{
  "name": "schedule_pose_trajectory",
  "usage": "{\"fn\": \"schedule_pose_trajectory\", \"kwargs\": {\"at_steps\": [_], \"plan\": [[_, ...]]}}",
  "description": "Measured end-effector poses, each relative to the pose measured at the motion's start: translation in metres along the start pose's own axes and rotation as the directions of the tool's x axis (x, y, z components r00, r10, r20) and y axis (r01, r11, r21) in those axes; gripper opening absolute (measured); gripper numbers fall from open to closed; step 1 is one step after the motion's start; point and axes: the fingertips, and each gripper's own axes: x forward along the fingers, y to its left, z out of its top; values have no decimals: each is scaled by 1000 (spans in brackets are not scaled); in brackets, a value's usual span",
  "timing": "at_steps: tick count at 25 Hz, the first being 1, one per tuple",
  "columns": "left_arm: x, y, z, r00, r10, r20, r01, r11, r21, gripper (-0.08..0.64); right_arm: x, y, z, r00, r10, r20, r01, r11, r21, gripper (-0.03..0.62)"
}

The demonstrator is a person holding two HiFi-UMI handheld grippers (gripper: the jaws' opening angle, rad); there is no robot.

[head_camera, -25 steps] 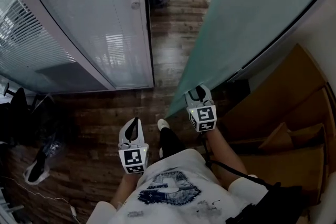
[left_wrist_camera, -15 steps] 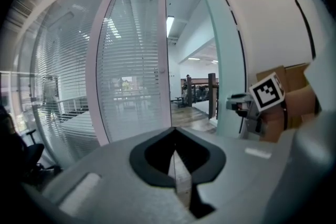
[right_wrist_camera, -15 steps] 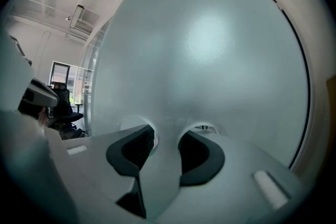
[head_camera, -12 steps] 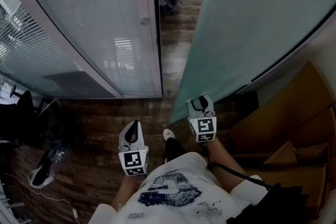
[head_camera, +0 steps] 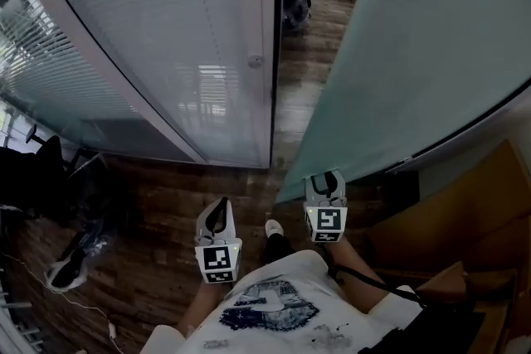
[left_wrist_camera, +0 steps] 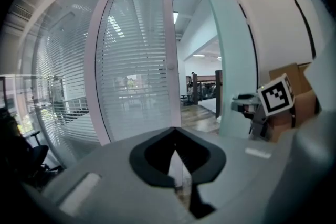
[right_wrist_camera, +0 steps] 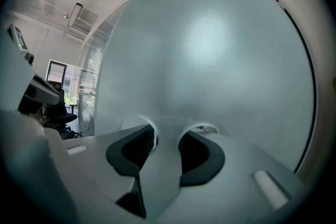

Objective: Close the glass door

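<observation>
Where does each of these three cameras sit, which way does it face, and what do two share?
Head view: on the person's head, down at the floor, door, left gripper and right gripper; shirt and forearms show.
Left gripper view: on the left gripper, toward the blinds wall and doorway; its shut jaws show.
Right gripper view: on the right gripper, straight at the door; its open jaws show.
Shared: head and left gripper views both show the right gripper.

No legible text or numbers, shirt print [head_camera: 267, 304] too blurred to read
</observation>
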Motion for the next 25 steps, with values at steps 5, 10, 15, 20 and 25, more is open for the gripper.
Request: {"fn": "schedule_pose_trajectory", "kwargs": {"at_steps": [5,10,15,20,25], "plan": [[11,14,13,999,48,-6,-48,999,4,3,21,-4,10,999,-33,7,33,999,4,141],[25,23,24,997,82,0,-82,997,13,3,45,-3,16,999,-45,23,44,999,10,141],[42,22,25,995,99,-12,-99,995,19,3,65,-7,12,998,-49,25,49,999,6,141],[57,23,33,993,116,-10,-116,993,21,3,82,-13,19,997,-67,40,67,998,3,143],[61,29,34,991,135,-10,-134,991,22,3,96,-15,22,995,-83,46,83,997,7,143]]}}
